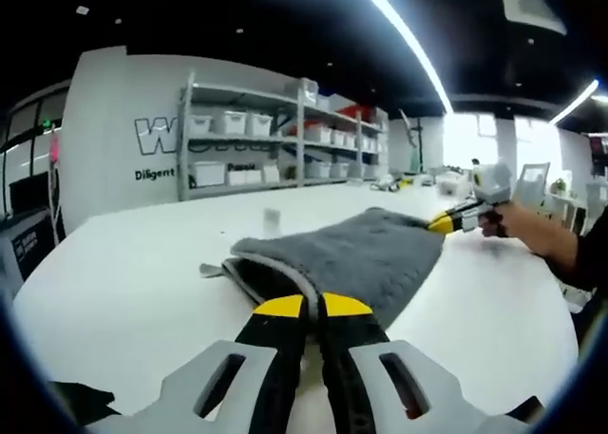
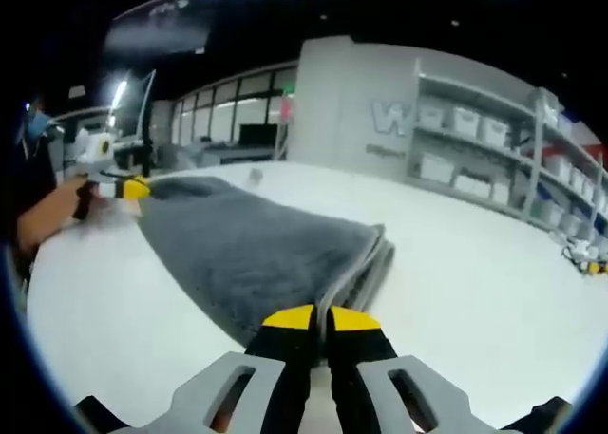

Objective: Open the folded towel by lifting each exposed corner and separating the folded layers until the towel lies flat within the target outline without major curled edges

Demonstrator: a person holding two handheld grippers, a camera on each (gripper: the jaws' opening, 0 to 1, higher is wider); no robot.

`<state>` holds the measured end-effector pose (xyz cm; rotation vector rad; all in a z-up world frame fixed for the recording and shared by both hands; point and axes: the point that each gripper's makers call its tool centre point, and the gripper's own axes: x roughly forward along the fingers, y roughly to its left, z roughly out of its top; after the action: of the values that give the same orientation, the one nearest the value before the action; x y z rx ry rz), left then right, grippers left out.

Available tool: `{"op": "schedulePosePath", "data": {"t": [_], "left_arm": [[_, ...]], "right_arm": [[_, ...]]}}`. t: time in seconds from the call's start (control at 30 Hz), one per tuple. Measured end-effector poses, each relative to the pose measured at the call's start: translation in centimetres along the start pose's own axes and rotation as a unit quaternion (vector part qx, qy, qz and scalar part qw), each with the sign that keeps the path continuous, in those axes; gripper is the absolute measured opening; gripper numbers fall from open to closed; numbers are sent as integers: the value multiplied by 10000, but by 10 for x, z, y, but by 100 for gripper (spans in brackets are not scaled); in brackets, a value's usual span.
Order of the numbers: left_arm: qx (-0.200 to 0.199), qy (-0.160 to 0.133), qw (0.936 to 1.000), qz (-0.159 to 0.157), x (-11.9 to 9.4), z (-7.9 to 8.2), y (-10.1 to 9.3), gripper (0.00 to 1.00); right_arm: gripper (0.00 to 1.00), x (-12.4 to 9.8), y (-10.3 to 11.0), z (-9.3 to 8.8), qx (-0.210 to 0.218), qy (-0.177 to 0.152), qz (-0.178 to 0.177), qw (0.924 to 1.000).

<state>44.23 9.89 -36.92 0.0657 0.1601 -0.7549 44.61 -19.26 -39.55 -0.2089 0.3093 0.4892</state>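
Note:
A grey fluffy towel (image 1: 361, 254) lies folded on the white table (image 1: 123, 301), stretched between the two grippers. In the left gripper view my left gripper (image 1: 313, 306) is shut on the towel's near edge, where the folded layers show a pale hem. At the far corner the right gripper (image 1: 442, 224), held by a hand, is shut on the cloth. In the right gripper view the towel (image 2: 247, 244) runs away from my right gripper (image 2: 320, 317), which pinches its near corner. The left gripper (image 2: 136, 188) grips the far corner, and the stacked layers (image 2: 375, 258) show on the right side.
A small pale object (image 1: 272, 217) stands on the table behind the towel. Metal shelves (image 1: 285, 140) with white bins line the back wall. A person's forearm (image 1: 546, 239) reaches in from the right. White table surface (image 2: 475, 292) spreads around the towel.

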Motion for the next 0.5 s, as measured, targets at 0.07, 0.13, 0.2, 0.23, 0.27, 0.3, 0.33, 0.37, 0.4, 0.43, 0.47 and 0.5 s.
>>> {"op": "schedulePosePath", "data": {"t": [0.07,0.13,0.2,0.23,0.27,0.3,0.33,0.37,0.4,0.43,0.47,0.5], "left_arm": [[-5,-35,10000,-58,-3,-1,-3,5],[52,-5,9999,-112,-4,-2,-7,5],[61,-8,9999,-105,-7,-3,-10,5],[42,21,9999,-91,-8,-4,-11,5],[37,33,10000,-71,-9,-5,-11,5],[45,44,10000,-62,-10,-6,-13,5],[57,67,9999,-58,-12,-8,-14,5],[58,84,9999,-51,-13,-9,-14,5],[49,94,9999,-53,-15,-11,-15,5],[32,104,9999,-60,-17,-12,-16,5],[22,107,9999,-65,-19,-13,-17,5],[27,94,9999,-65,-21,-14,-18,5]], "right_arm": [[0,-4,5,0,-52,26,10,10000],[0,-7,6,0,-78,24,11,10000],[0,-11,7,0,-66,12,14,10000],[0,-12,8,0,-59,19,13,10000],[0,-14,9,-1,-55,23,16,10000],[0,-15,11,-1,-58,28,26,10000],[0,-17,12,-2,-62,40,34,10000],[0,-18,14,-2,-57,49,45,10000],[0,-20,15,-2,-49,51,55,10000],[0,-22,16,-2,-48,42,57,10000],[0,-23,17,-3,-52,35,59,10000],[0,-24,18,-4,-46,31,67,10000]]}}
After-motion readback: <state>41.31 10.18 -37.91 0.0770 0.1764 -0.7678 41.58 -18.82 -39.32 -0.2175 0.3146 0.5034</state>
